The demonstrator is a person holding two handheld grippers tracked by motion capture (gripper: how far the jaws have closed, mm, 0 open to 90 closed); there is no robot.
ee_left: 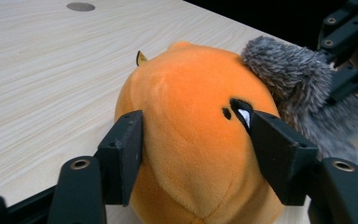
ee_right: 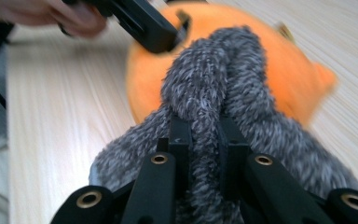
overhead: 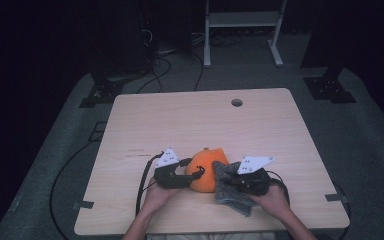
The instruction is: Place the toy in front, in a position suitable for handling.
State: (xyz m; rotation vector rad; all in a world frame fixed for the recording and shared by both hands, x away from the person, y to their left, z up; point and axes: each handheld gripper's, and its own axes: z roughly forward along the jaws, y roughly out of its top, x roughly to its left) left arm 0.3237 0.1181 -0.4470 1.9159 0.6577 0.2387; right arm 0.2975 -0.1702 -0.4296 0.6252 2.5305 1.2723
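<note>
Orange plush toy (ee_left: 191,140) is clamped in our L gripper (ee_left: 193,154), R gripper (ee_right: 200,154) pinching the grey fuzzy cloth (ee_right: 223,93) against it, so next we prob wipe w/ gentle strokes.

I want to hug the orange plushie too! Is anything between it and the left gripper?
Nothing visible. The left gripper has a jaw on each side of the orange plush toy. The grey fuzzy cloth sits on its far side.
</note>
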